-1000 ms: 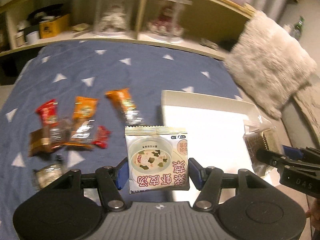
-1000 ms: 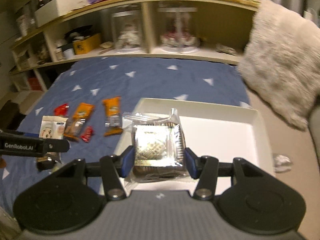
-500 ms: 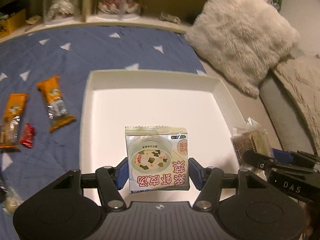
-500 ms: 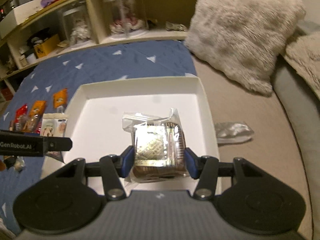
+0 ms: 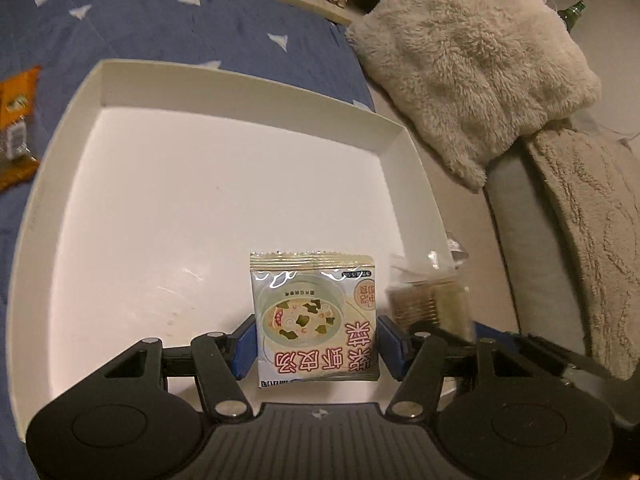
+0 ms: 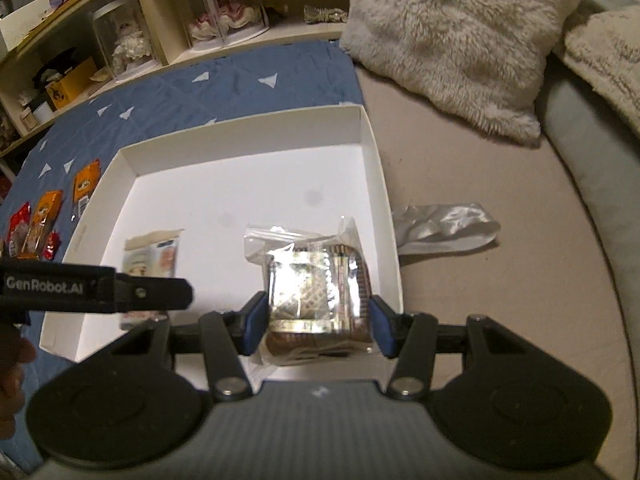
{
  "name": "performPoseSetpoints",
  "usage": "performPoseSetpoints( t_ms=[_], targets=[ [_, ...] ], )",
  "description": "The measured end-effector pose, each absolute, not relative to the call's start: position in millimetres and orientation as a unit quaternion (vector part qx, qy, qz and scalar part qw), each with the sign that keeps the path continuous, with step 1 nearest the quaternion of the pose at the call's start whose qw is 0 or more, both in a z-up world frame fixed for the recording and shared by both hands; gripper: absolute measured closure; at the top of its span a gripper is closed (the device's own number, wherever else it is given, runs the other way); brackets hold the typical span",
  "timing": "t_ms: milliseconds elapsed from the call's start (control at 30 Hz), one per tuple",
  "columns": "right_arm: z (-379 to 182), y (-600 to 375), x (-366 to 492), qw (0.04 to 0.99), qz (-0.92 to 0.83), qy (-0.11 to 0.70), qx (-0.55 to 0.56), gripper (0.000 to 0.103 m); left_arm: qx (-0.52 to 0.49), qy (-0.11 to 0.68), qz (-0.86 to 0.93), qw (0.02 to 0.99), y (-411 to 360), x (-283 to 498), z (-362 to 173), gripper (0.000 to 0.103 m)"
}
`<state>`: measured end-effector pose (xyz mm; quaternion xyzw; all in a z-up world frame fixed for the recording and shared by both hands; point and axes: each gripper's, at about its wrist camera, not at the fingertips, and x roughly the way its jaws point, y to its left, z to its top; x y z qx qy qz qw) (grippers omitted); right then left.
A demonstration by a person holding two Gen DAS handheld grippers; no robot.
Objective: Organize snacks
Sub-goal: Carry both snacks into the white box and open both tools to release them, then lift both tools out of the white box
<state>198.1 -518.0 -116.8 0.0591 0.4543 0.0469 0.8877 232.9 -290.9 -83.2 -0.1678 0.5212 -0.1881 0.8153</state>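
Observation:
My left gripper (image 5: 316, 344) is shut on a flat soup packet (image 5: 316, 312) with red characters, held over the near right part of the white tray (image 5: 248, 92). My right gripper (image 6: 316, 320) is shut on a clear bag of biscuits (image 6: 316, 276), low over the tray's (image 6: 248, 128) near right corner. In the right wrist view the soup packet (image 6: 152, 252) and the left gripper's black arm (image 6: 96, 288) sit to the left. The biscuit bag (image 5: 428, 300) appears blurred just right of the soup packet in the left wrist view.
Several orange and red snack packets (image 6: 44, 220) lie on the blue quilt (image 6: 180, 88) left of the tray. A crumpled clear wrapper (image 6: 444, 228) lies right of the tray. A fluffy pillow (image 6: 452, 36) and a shelf (image 6: 140, 32) stand behind.
Both grippers carried their packets rightward and down, from beside the snack pile to low over the tray. The tray now fills both views and the snack pile has slid off left.

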Motion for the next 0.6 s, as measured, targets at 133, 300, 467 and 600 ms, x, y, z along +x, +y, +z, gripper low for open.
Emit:
performPoseSetpoints(
  t_ms=[133, 300, 467, 600],
  targets=[
    [-121.8, -520.1, 203.0, 0.884, 0.056, 0.459, 0.064, 0.039, -0.18, 0.538, -0.195, 0.8, -293.5, 235.7, -91.4, 0.02],
    [-114.0, -524.0, 198.5, 0.887, 0.052, 0.453, 0.063, 0.028, -0.177, 0.547, -0.182, 0.797, -284.4, 233.8, -95.3, 0.018],
    [-106.7, -523.8, 189.1, 0.887, 0.053, 0.455, 0.056, 0.028, -0.145, 0.551, -0.169, 0.805, -275.1, 227.7, -92.2, 0.018],
    [-103.8, -523.3, 181.6, 0.887, 0.046, 0.456, 0.054, 0.028, -0.124, 0.548, -0.165, 0.811, -270.2, 220.8, -84.3, 0.014]
  ],
)
